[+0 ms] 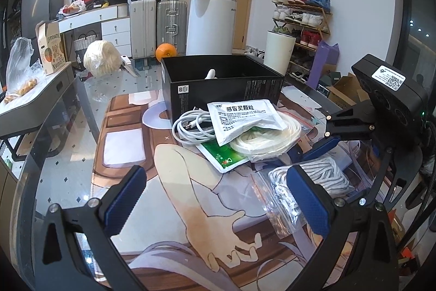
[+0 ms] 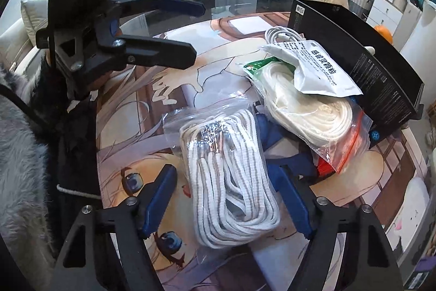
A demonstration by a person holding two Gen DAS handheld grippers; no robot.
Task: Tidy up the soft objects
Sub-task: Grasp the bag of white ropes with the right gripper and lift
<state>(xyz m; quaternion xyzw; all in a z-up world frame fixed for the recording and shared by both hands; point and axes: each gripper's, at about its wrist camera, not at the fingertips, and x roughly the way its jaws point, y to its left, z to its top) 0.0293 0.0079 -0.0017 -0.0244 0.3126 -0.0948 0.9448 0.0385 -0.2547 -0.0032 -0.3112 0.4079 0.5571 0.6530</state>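
A clear bag of white-and-grey laces lies on the printed mat between my right gripper's open blue fingers, not pinched; it also shows in the left wrist view. Beyond it lies a bagged coil of cream cord, a white medicine sachet, a green packet and a white cable. A black open box stands behind them. My left gripper is open and empty above the mat, left of the pile.
An orange and a wrapped cabbage sit at the glass table's far side. A grey stand with bagged snacks is at the left. Suitcases, a white bin and a shoe rack stand behind the table.
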